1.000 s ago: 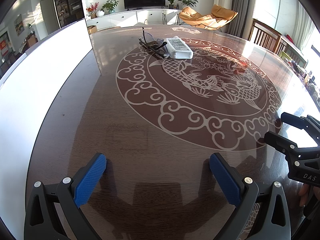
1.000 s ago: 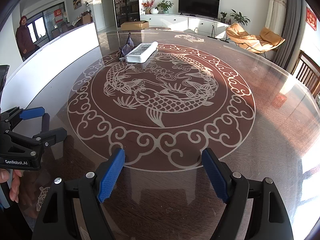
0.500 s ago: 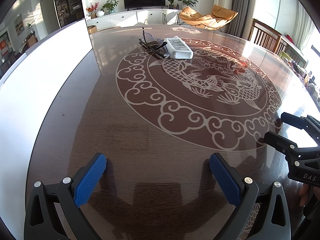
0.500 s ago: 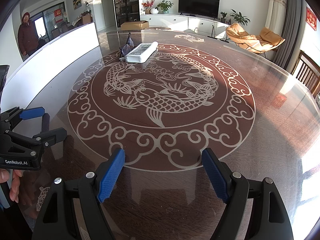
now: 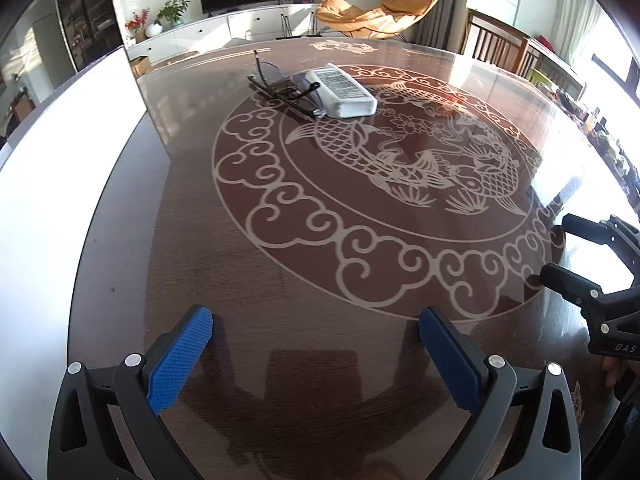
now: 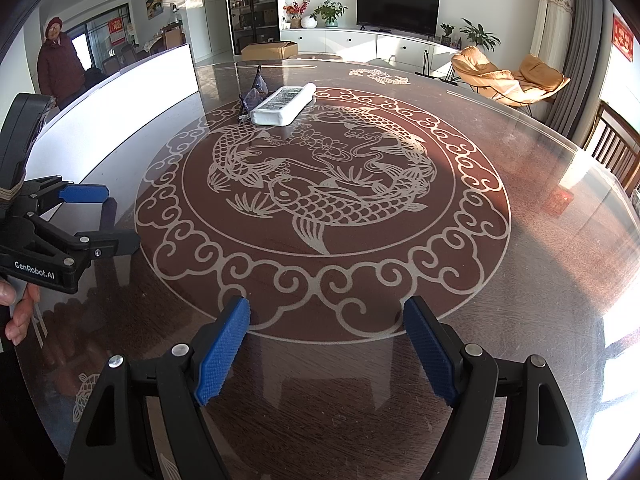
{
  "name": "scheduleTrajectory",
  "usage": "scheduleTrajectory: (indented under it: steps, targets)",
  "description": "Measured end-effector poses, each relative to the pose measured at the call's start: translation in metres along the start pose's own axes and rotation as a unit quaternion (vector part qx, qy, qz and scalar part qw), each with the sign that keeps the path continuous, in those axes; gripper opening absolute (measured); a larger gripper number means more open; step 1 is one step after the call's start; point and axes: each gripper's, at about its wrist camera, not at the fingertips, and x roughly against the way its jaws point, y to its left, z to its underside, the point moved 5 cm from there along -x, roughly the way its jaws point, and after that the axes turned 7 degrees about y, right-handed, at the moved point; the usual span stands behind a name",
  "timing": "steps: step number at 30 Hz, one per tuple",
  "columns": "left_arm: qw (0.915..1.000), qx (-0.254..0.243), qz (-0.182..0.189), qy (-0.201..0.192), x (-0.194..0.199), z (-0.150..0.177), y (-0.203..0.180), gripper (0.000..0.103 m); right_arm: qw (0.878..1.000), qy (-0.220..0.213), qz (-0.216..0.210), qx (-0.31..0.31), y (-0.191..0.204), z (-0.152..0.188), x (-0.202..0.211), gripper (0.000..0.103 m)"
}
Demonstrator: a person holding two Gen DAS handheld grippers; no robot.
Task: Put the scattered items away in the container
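I hold both jaws released over bare surface; remote and glasses lie far ahead.

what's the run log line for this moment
left tongs: open, empty | right tongs: open, empty | glasses touching white remote, far across table | no container visible

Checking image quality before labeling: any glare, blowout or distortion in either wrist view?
Left wrist: white panel blown out, strong sun glare at table's right edge, fisheye bends its rim. Right wrist: window glare lower right, remote and glasses sharp but small.
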Motion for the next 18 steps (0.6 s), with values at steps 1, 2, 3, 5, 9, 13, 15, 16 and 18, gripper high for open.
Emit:
scheduleTrajectory:
  steps: [1, 2, 3, 5, 9, 13, 15, 16, 18]
  targets:
    - [0.9999, 0.014, -0.007, 0.006, 0.000, 0.000, 0.005, 0.103, 1.000, 0.000, -0.001, 0.000, 0.000, 0.000, 0.000, 0.080]
    - [0.9995, 0.023, -0.012, 0.017, 0.000, -0.001, 0.009, 0.103, 1.000, 0.001, -0.002, 0.002, 0.000, -0.002, -0.001, 0.082]
    - [0.9992, 0.028, -0.014, 0.024, -0.001, -0.002, 0.011, 0.103, 1.000, 0.002, -0.004, 0.005, 0.001, -0.006, -0.003, 0.082]
    - [0.9991, 0.029, -0.015, 0.027, -0.003, -0.005, 0.013, 0.103, 1.000, 0.011, -0.004, 0.002, -0.002, -0.025, -0.015, 0.081]
    - [0.9990, 0.033, -0.018, 0.023, -0.005, -0.006, 0.014, 0.103, 0.995, 0.017, -0.068, -0.075, -0.016, -0.100, -0.048, 0.081]
    - [0.9992, 0.029, -0.016, 0.024, -0.006, -0.008, 0.014, 0.103, 0.986, 0.014, -0.079, -0.149, -0.026, -0.175, -0.083, 0.081]
    - [0.9992, 0.026, -0.015, 0.027, -0.006, -0.010, 0.015, 0.103, 0.984, 0.015, -0.071, -0.161, -0.023, -0.200, -0.097, 0.081]
    - [0.9992, 0.026, -0.014, 0.027, -0.006, -0.010, 0.015, 0.103, 0.984, 0.008, -0.075, -0.160, -0.018, -0.211, -0.100, 0.081]
    - [0.9992, 0.026, -0.014, 0.027, -0.007, -0.012, 0.016, 0.103, 0.986, 0.010, -0.077, -0.145, -0.006, -0.226, -0.111, 0.081]
